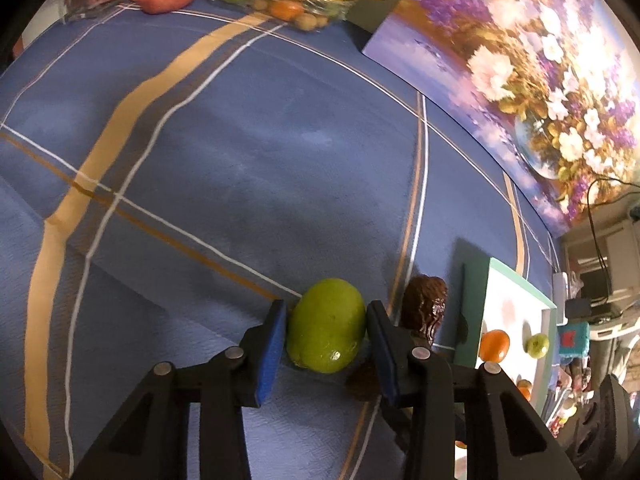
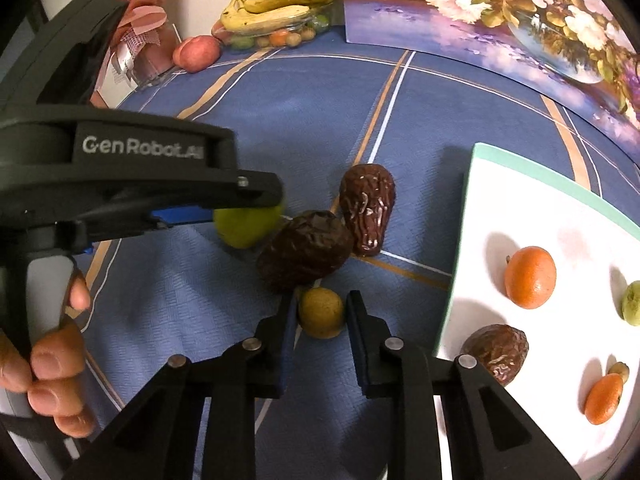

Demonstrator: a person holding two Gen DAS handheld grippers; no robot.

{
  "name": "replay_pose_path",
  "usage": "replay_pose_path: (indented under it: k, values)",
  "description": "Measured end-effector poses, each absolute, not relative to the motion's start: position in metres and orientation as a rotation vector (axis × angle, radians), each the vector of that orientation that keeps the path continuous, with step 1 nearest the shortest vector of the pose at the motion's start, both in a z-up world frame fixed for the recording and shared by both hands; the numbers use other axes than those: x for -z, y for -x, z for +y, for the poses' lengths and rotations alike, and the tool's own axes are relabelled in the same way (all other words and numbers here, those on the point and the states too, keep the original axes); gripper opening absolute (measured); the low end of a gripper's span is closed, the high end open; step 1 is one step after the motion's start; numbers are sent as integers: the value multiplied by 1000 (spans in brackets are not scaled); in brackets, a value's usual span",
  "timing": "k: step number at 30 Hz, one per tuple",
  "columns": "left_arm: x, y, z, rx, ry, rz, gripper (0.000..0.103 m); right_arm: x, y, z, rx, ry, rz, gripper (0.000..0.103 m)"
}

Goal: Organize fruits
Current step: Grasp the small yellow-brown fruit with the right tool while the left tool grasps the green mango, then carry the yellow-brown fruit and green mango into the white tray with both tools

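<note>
left gripper (image 1: 326,326) is clamped on a smooth green fruit (image 1: 326,326) on the blue tablecloth (image 1: 240,160); a small olive-yellow round fruit (image 2: 321,312) is pinched by the right gripper (image 2: 321,312) beside two wrinkled dates (image 2: 304,250).

1. Two bananas (image 2: 280,8) in the far dish.
2. Three dark wrinkled dates (image 2: 306,250): two on the cloth, one on the white tray (image 2: 520,200).
3. Two orange fruits (image 2: 530,277) on that tray.
4. One red apple (image 2: 197,53).
</note>
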State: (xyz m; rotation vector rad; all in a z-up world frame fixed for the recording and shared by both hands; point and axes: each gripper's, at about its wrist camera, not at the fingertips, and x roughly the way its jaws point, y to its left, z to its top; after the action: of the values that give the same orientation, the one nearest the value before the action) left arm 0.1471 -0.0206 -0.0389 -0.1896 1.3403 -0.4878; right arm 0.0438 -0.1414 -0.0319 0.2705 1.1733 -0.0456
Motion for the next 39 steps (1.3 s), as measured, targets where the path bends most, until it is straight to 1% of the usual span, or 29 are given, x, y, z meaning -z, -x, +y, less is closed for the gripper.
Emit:
replay_pose_path:
  k: [20,39]
  values:
    - [9,-145,-16,483,182,1235,43,-11,-25,-158,67,-313,1035,26]
    - [-10,-139,-16,479,172,1174,43,-21,-14,-173,86,-356,1001,26]
